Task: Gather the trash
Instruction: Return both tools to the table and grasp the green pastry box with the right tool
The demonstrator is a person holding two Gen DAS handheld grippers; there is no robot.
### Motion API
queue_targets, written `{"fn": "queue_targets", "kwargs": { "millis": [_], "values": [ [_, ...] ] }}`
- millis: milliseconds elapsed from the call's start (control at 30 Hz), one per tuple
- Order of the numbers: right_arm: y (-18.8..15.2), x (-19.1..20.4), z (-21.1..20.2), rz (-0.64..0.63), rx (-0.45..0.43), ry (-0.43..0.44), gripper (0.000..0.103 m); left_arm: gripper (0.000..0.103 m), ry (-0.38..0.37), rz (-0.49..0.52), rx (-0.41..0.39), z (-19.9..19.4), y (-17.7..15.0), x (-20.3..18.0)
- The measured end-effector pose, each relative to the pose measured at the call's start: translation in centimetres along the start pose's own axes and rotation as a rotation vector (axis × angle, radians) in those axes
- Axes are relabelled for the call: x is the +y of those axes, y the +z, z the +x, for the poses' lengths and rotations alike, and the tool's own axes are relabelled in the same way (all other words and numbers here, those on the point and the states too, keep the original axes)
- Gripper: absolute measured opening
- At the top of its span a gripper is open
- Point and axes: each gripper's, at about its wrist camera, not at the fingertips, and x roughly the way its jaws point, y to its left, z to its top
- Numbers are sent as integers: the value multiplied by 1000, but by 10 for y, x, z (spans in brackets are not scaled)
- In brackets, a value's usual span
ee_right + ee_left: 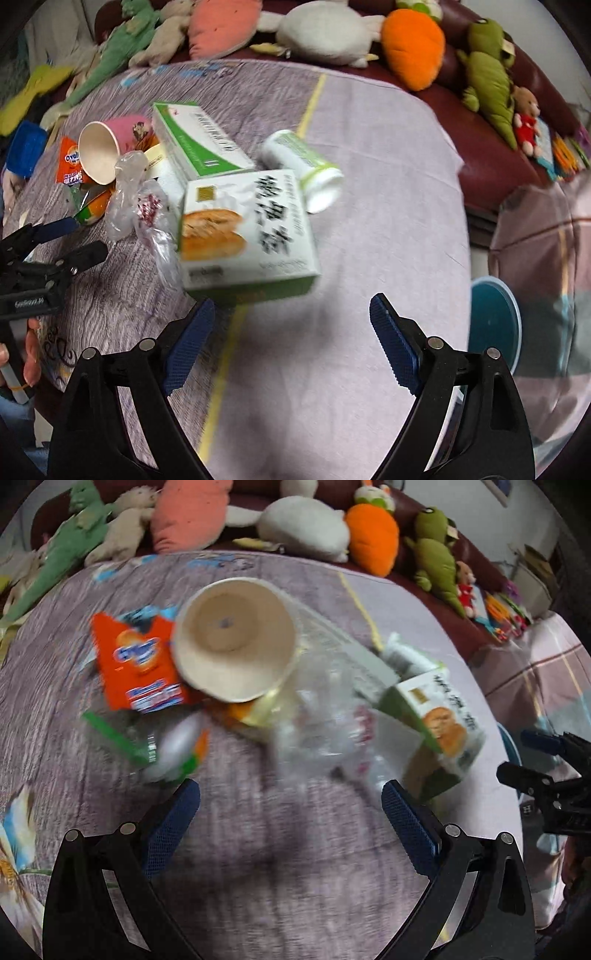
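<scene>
Trash lies heaped on a mauve wood-grain bedspread point(369, 155). Landmark: glossy green-white cardboard biscuit box point(251, 229). Left of it are a crinkled clear plastic bag point(136, 199), a paper cup point(99, 153) on its side and an orange foil sachet point(70, 160); a white cylindrical bottle point(303, 166) touches its far corner. Right hand-held gripper point(291, 321) and left hand-held gripper point(290, 797) both gape wide, empty, textured blue pads near the heap.

A cream paper cup point(234, 638) lay tipped on its side. An orange snack packet point(138, 662) touched its left edge, and a green-and-white biscuit box point(437, 723) sat well to its right.
</scene>
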Motion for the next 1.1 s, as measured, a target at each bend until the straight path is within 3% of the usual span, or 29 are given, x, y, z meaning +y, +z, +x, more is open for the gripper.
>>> {"fn": "queue_targets", "kwargs": {
  "millis": [267,533,600,667,933,1000,1033,1067,1100],
  "values": [
    [12,43,25,-94,52,-22,84,99,11,-27,0,3,-7,26],
    [-3,14,44,36,63,-66,84,99,-4,-38,13,9,-9,28],
    [-5,-1,36,72,27,-97,76,99,-9,-30,9,8,-9,24],
    [-6,-14,32,106,10,-100,56,99,-14,-23,4,7,-7,17],
    [-3,-23,46,131,-27,-51,55,99,-16,10,-3,5,-1,-9],
    [-4,-25,55,124,-58,-38,44,99,-7,8,4,5,0,-11],
    [-6,-25,57,125,-69,-24,19,99,-4,6,8,6,0,-11],
    [-6,-27,59,129,-68,-33,7,99,-2,3,13,6,1,-12],
    [-6,-32,58,147,-78,-17,3,99,1,2,14,5,2,-14]
  ]
}}
